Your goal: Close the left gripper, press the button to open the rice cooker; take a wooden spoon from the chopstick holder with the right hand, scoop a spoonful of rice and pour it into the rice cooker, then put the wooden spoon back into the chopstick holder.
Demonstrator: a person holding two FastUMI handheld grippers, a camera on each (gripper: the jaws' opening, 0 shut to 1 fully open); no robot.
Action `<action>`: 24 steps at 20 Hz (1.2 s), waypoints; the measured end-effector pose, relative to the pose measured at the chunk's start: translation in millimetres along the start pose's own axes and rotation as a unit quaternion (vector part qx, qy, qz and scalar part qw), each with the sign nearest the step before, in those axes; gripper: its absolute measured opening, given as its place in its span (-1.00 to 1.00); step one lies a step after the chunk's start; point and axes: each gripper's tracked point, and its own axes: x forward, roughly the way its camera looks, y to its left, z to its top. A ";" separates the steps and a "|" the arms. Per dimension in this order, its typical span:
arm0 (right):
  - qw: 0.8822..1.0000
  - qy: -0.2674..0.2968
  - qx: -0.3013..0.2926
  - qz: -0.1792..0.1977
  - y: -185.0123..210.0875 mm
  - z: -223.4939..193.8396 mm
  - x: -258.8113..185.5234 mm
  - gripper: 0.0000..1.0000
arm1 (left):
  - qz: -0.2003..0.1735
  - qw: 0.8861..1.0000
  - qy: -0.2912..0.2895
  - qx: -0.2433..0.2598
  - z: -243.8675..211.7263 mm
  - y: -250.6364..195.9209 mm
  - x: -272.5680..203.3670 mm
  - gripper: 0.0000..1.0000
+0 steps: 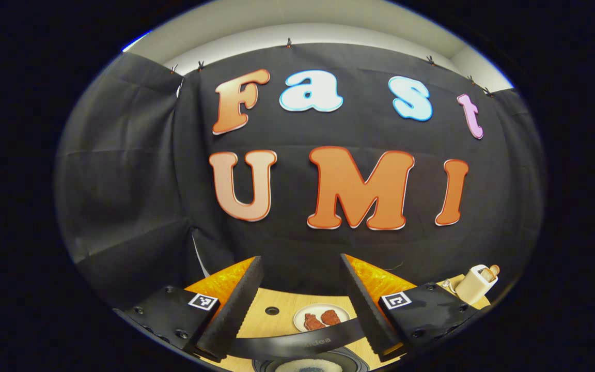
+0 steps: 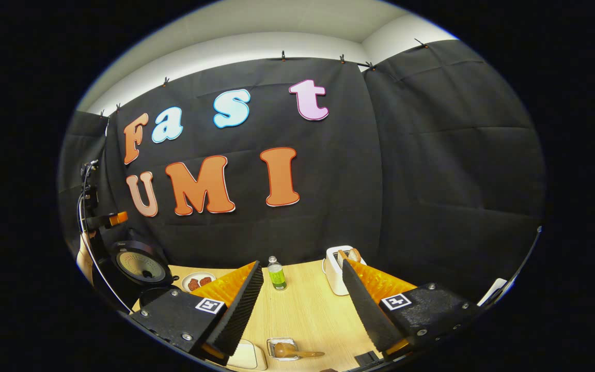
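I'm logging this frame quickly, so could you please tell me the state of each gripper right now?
Left gripper: open, holding nothing, above the rice cooker.
Right gripper: open, holding nothing, above the table.

The left gripper [image 1: 300, 305] is held level and facing the far wall, its jaws spread wide apart with nothing pressed between them. The right gripper [image 2: 302, 310] is posed the same way, jaws parted and empty, raised above the worktop and aimed toward the far wall. At the far left edge of the right gripper view, the left gripper [image 2: 102, 221] appears farther off, with part of the person's arm [image 2: 84, 261] just below it.
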 end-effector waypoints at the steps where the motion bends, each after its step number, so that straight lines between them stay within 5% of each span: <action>1: 1.000 0.000 -0.001 0.000 -0.7 0.2 -0.4 0.89 | 0.002 1.000 0.010 -0.005 -11.6 2.0 3.1 0.93; 15: 0.999 -0.012 0.012 0.029 2.2 9.5 -21.6 0.89 | -0.015 0.998 0.055 -0.006 -102.6 -27.1 -78.2 0.99; 24: 0.998 -0.004 0.010 0.056 -1.2 6.2 -36.3 0.89 | -0.010 0.996 0.082 0.014 -204.0 -51.9 -153.1 0.99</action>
